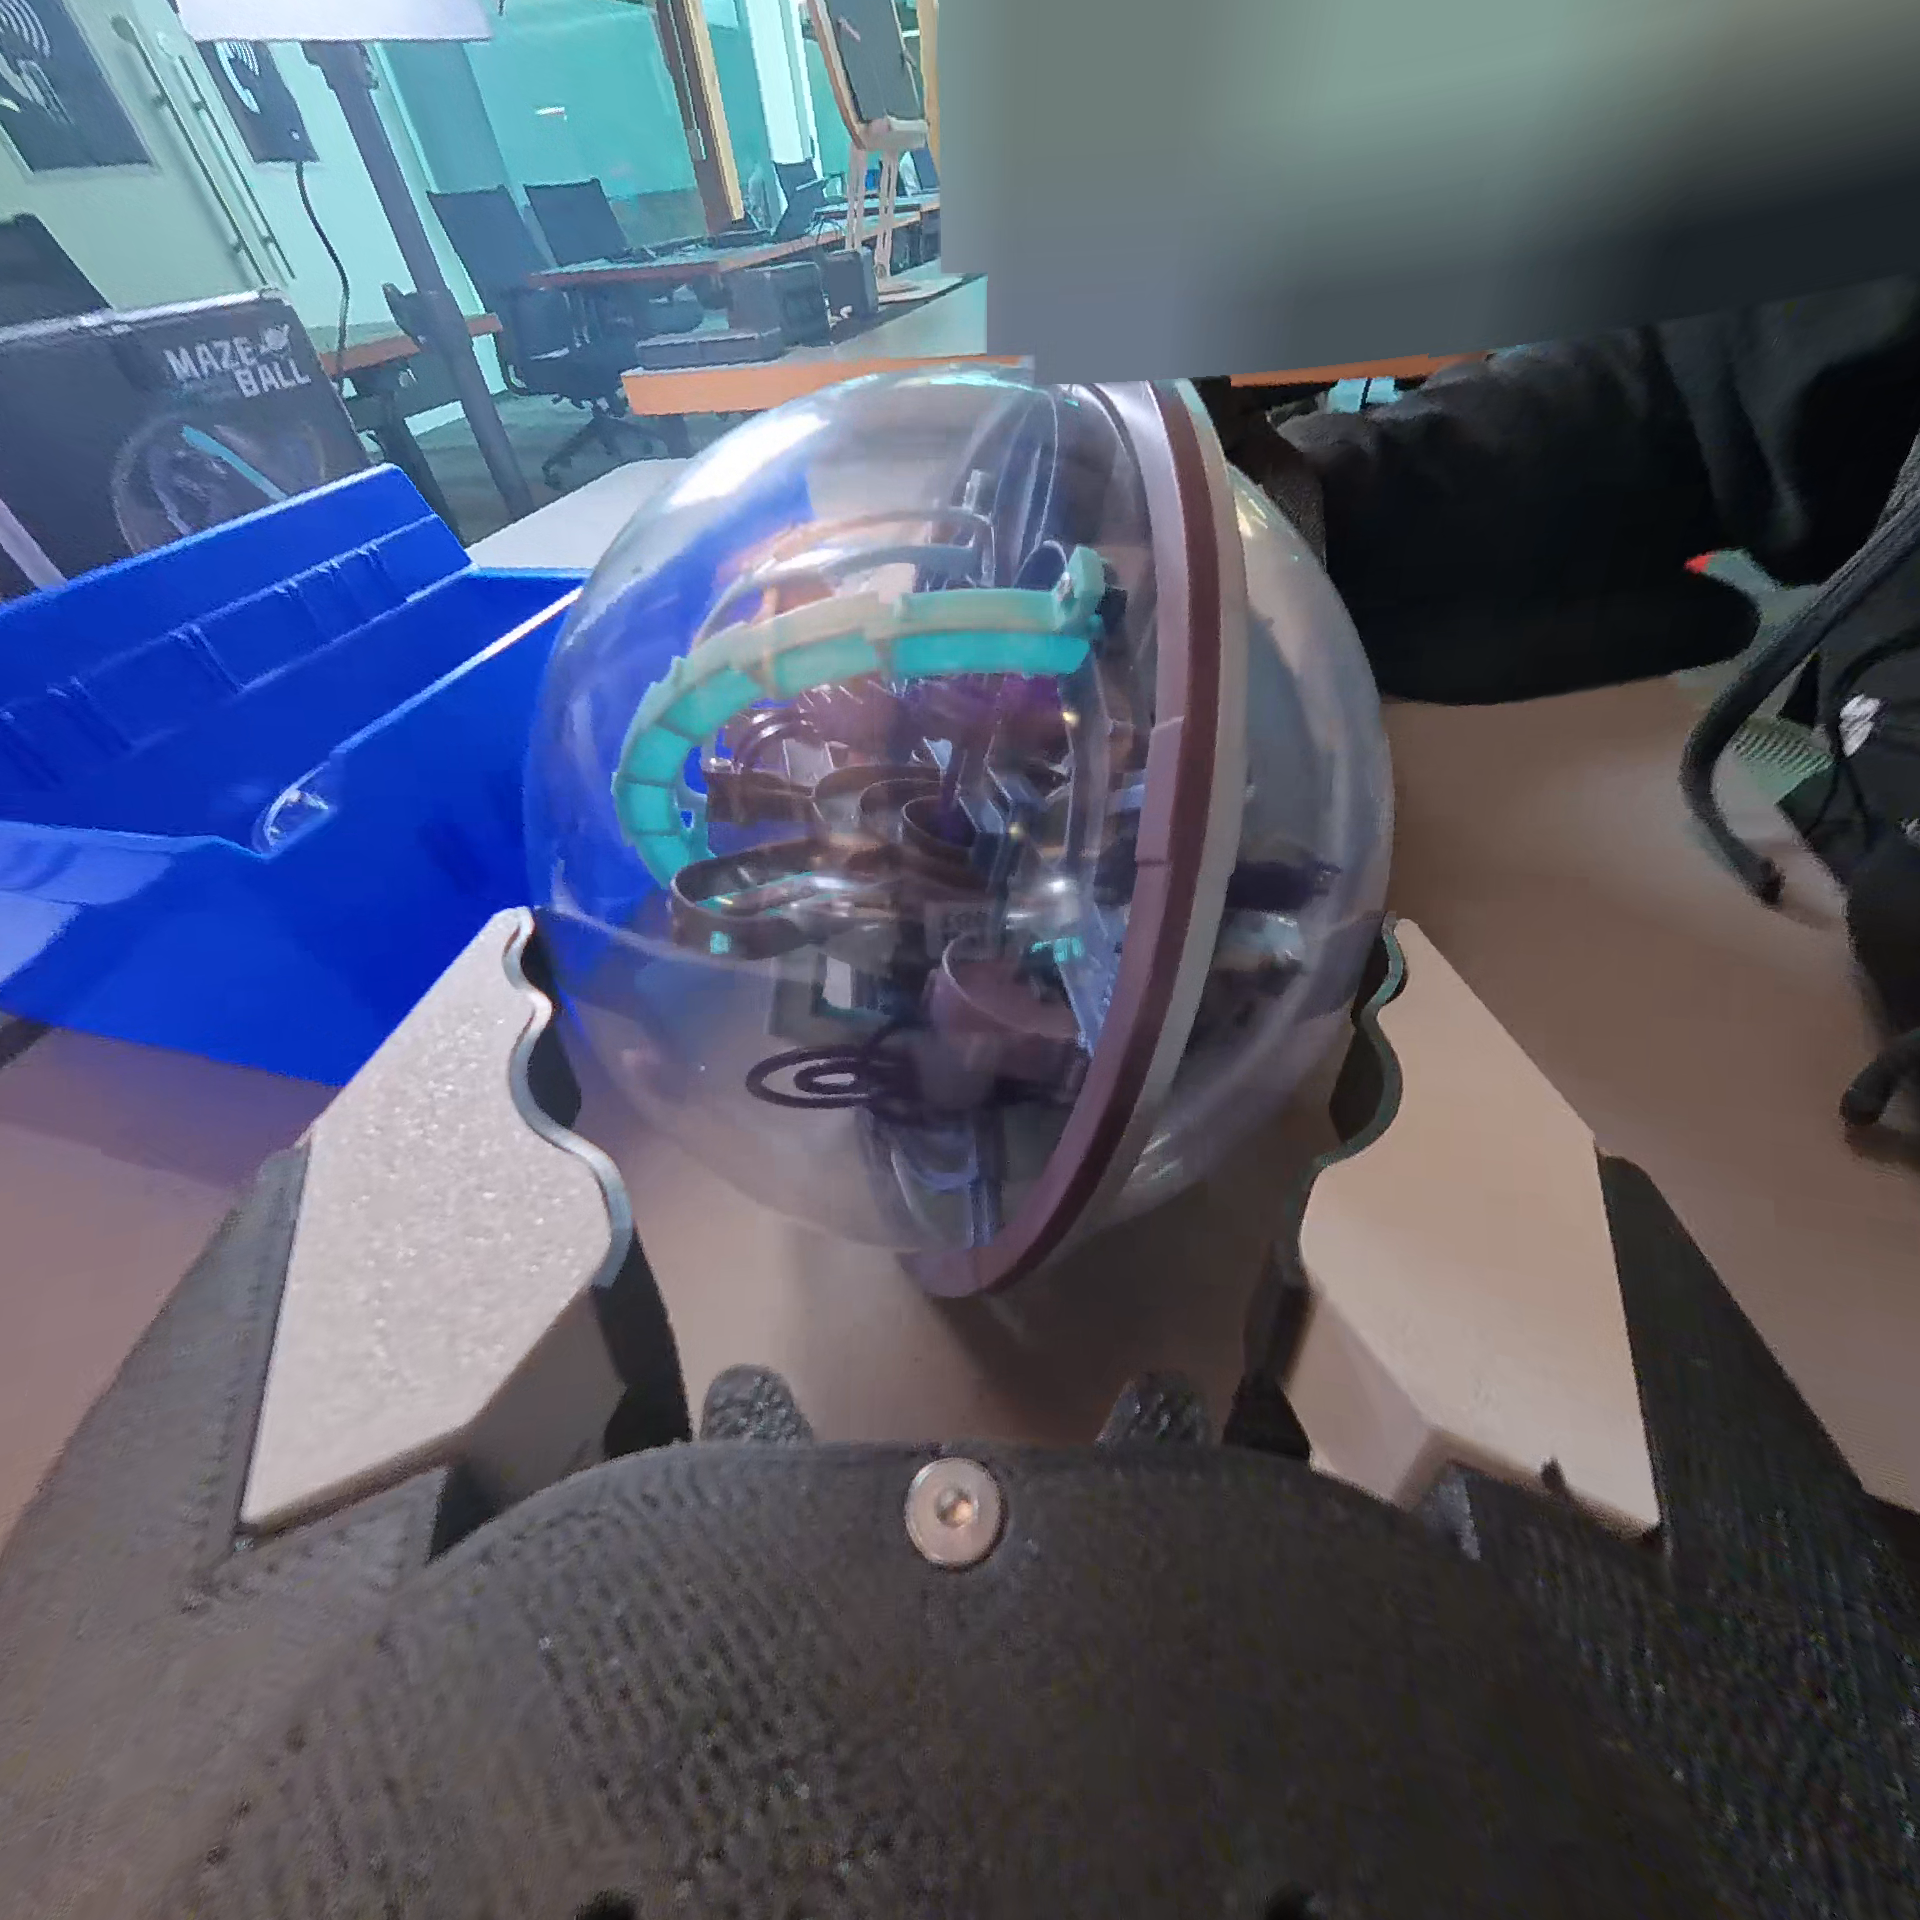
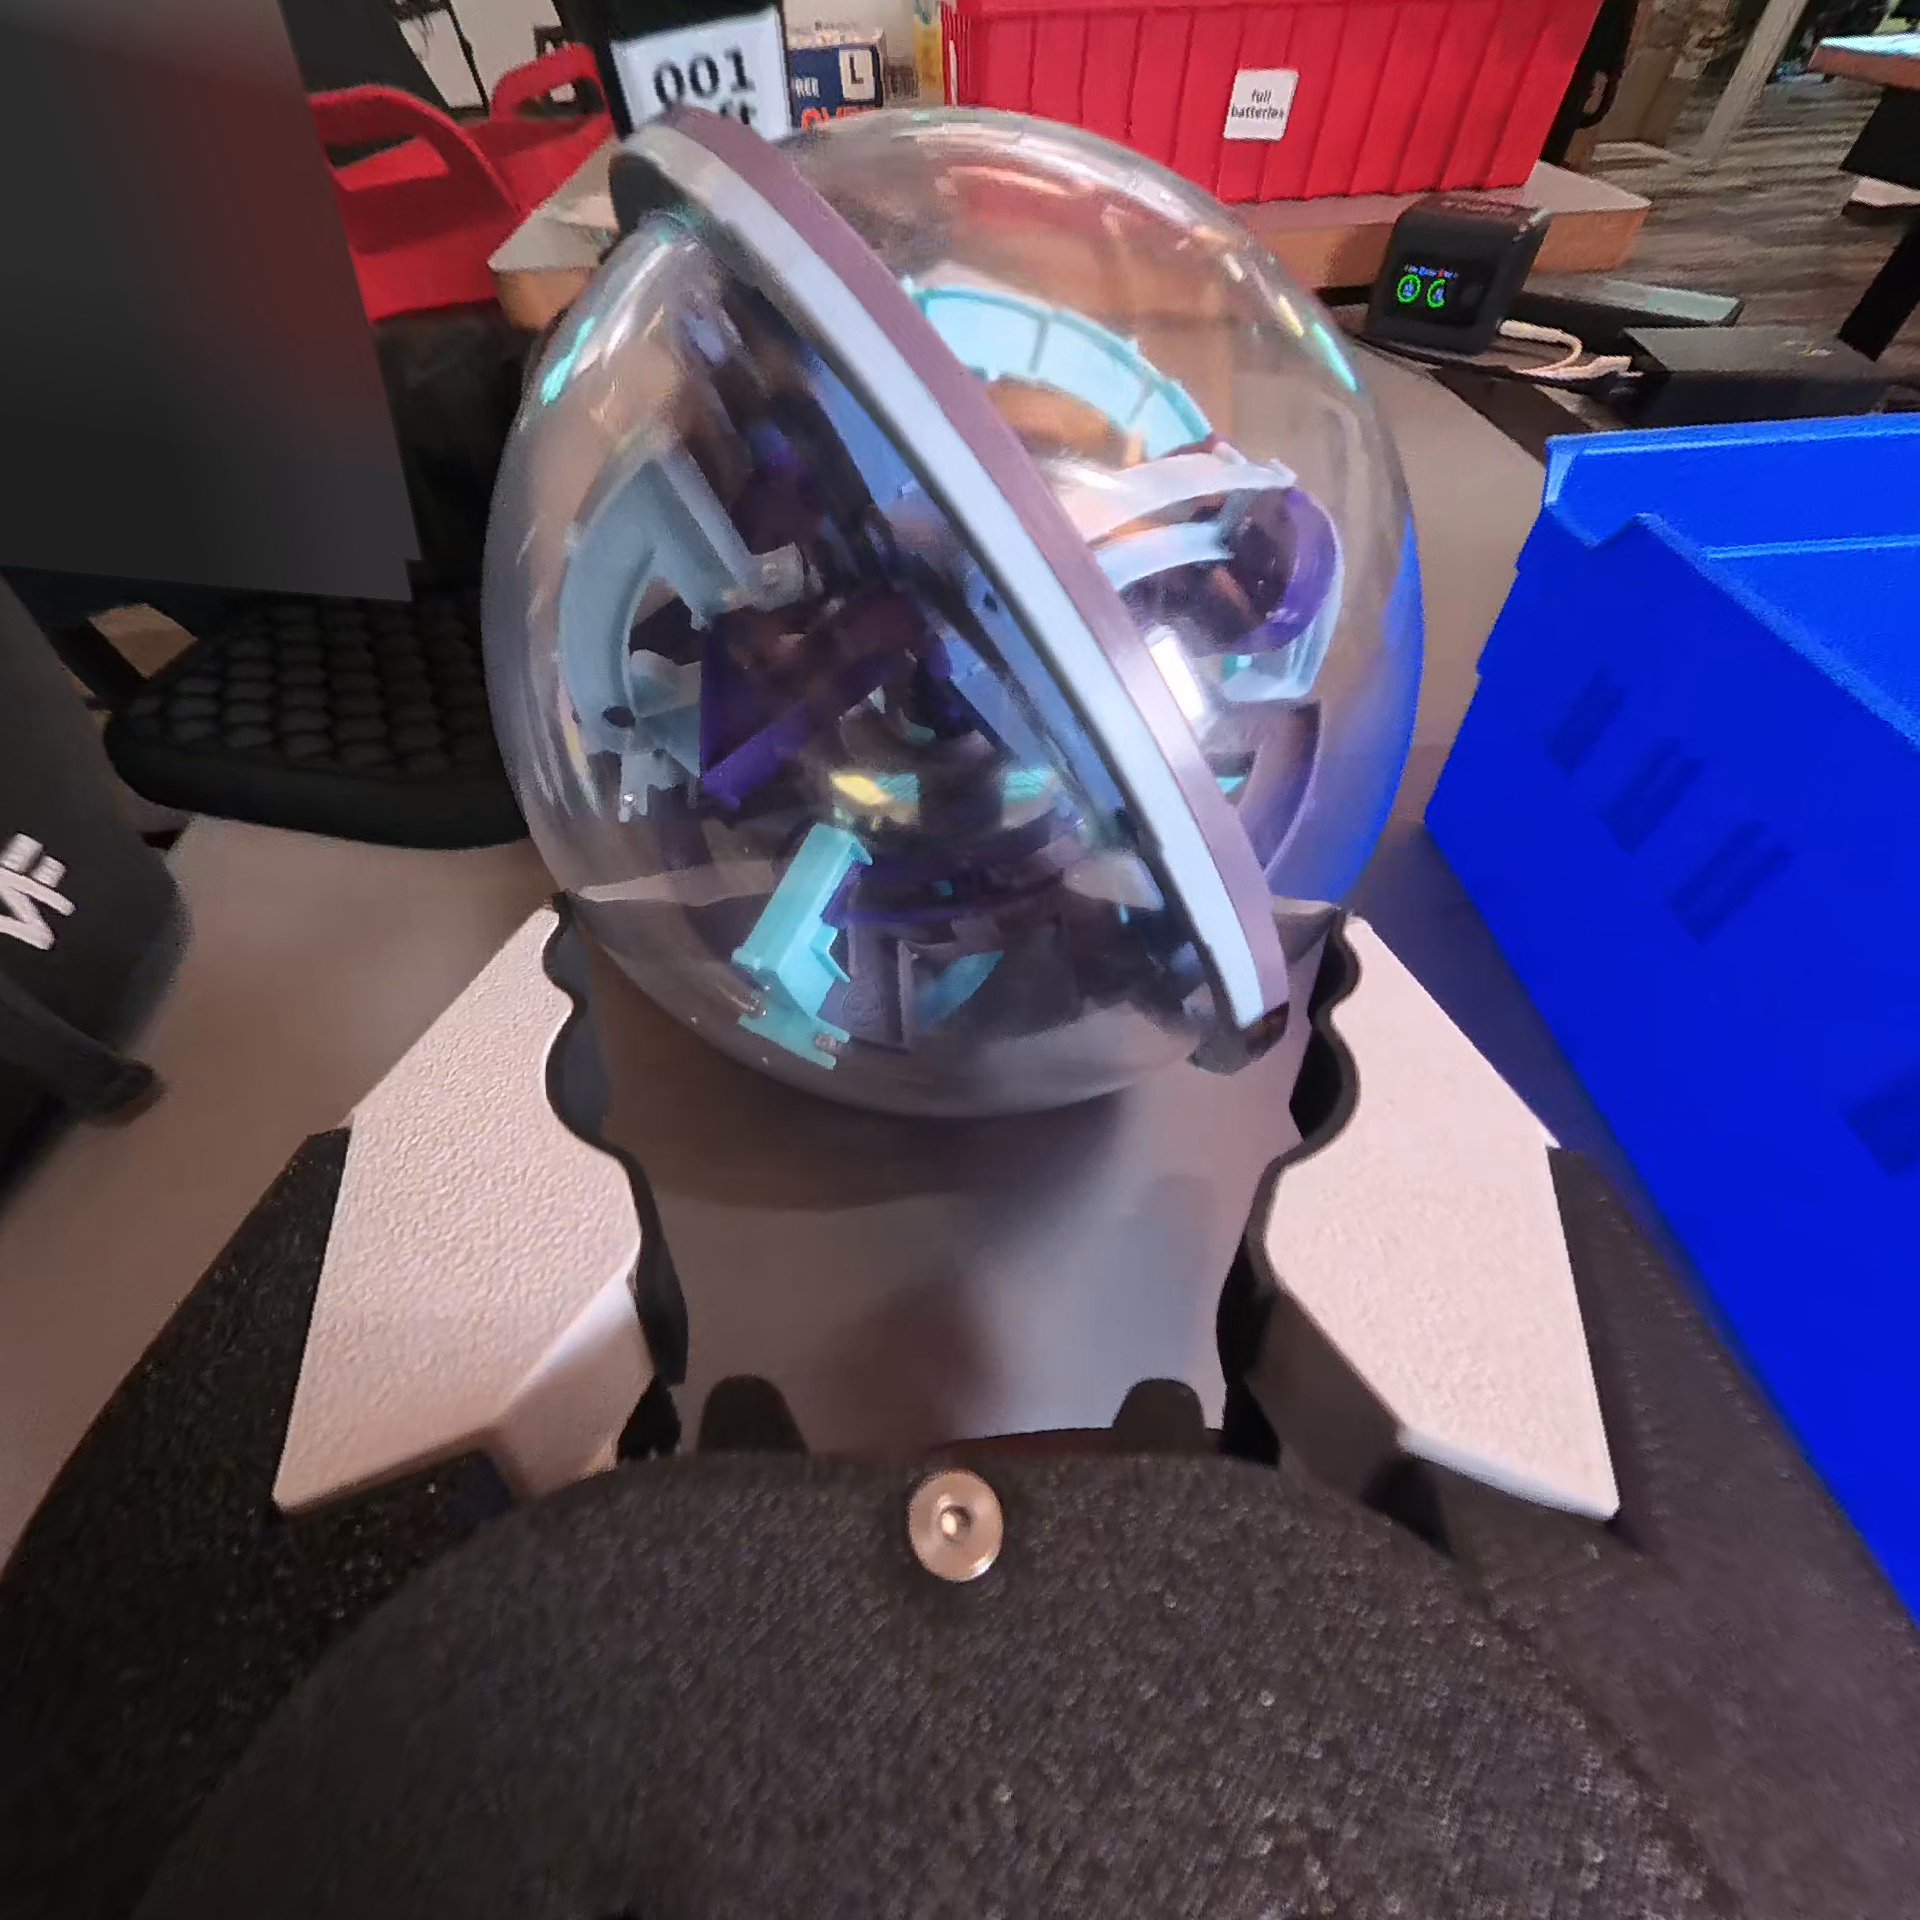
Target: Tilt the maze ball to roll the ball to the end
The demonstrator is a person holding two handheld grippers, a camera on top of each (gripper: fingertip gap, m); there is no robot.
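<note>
The maze ball is a clear plastic sphere with a purple-grey ring around its middle and teal, purple and brown tracks inside. It fills the centre of both views and also shows in the right wrist view. My left gripper is closed on its lower sides, fingertips touching the shell left and right. My right gripper grips it the same way. The ring runs tilted in both views. I cannot pick out the small rolling ball among the tracks. Neither view shows the other gripper.
A blue plastic bin stands close beside the sphere, at the right in the right wrist view. The toy's dark box stands behind the bin. A red crate, a small black device with a screen and a black mesh seat lie beyond.
</note>
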